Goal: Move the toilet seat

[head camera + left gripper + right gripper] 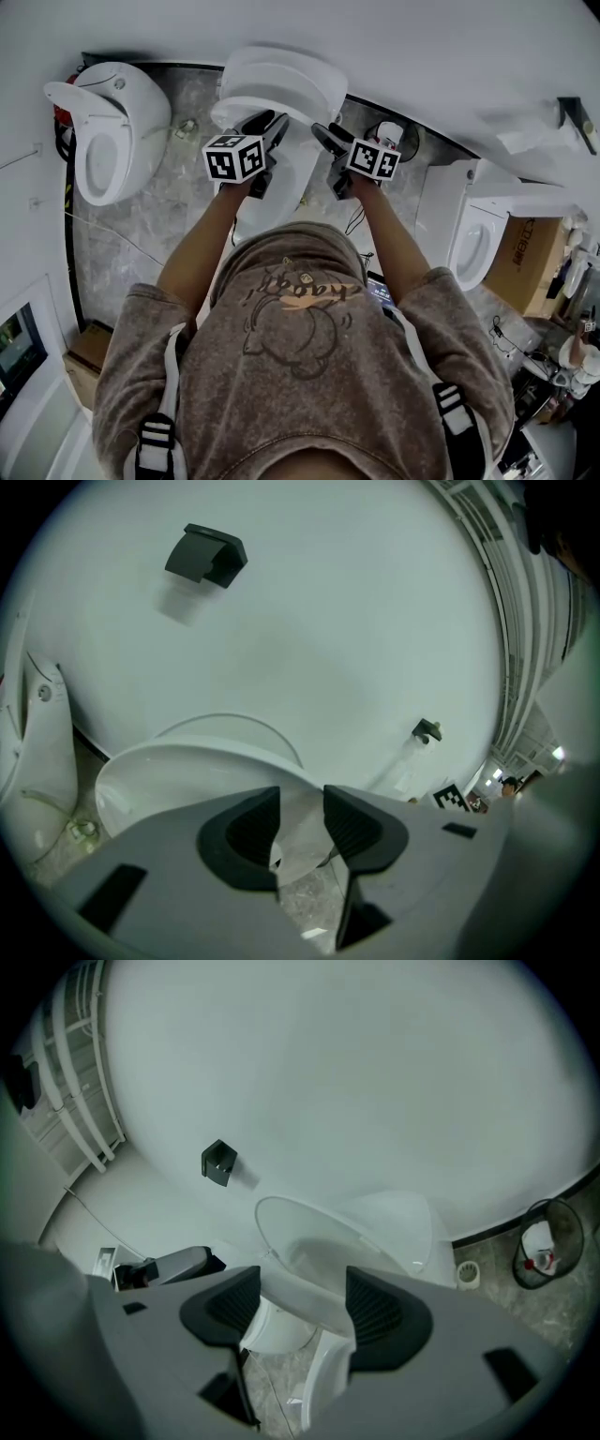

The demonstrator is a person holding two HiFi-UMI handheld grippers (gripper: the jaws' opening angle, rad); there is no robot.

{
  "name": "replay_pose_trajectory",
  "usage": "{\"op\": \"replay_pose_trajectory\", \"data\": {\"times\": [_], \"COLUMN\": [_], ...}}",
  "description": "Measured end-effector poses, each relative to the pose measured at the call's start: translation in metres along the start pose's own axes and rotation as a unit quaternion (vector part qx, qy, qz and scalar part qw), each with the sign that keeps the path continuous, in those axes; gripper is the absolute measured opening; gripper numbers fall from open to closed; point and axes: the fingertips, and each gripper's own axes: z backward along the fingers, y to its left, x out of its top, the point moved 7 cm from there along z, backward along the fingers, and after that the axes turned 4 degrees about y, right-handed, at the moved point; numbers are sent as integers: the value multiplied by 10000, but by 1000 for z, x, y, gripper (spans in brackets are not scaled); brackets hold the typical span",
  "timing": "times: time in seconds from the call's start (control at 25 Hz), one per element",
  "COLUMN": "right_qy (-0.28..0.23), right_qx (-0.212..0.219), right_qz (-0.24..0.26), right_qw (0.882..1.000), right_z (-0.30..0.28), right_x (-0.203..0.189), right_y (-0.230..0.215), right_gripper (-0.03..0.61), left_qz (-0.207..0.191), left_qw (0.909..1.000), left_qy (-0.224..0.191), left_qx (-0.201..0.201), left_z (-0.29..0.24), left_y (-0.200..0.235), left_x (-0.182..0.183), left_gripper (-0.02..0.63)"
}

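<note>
My left gripper (300,799) has its jaws closed narrowly on the rim of the toilet seat (323,1241). My right gripper (302,1279) clamps the same rim with wider-set jaws. The seat is tilted up off the bowl (272,1330), with its front edge toward me and its long axis running away to the wall. The head view takes in both neighbouring toilets, the left toilet (103,141) and the right toilet (473,239). The gripper views add a black wall bracket (206,557), and the right gripper view shows the waste bin (562,1227) plainly.
</note>
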Motion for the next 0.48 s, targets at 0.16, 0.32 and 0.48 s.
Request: {"op": "replay_pose_trajectory", "data": {"times": [0.16, 0.32, 0.48], "right_qy": [13, -4, -44], "right_qx": [-18, -45, -52], "right_qz": [4, 30, 95], "right_qw": [10000, 10000, 9999], "right_z": [-5, -12, -15], "right_x": [9, 18, 27], "right_y": [-2, -6, -11], "right_gripper": [276, 275, 272], "left_qz": [40, 31, -19], "left_qw": [10000, 9997, 9960], "left_qy": [-25, 134, 437], "left_qx": [-28, 217, 777], "left_z": [-8, -18, -24], "left_y": [4, 14, 32], "left_x": [7, 9, -5], "left_gripper": [152, 153, 17]}}
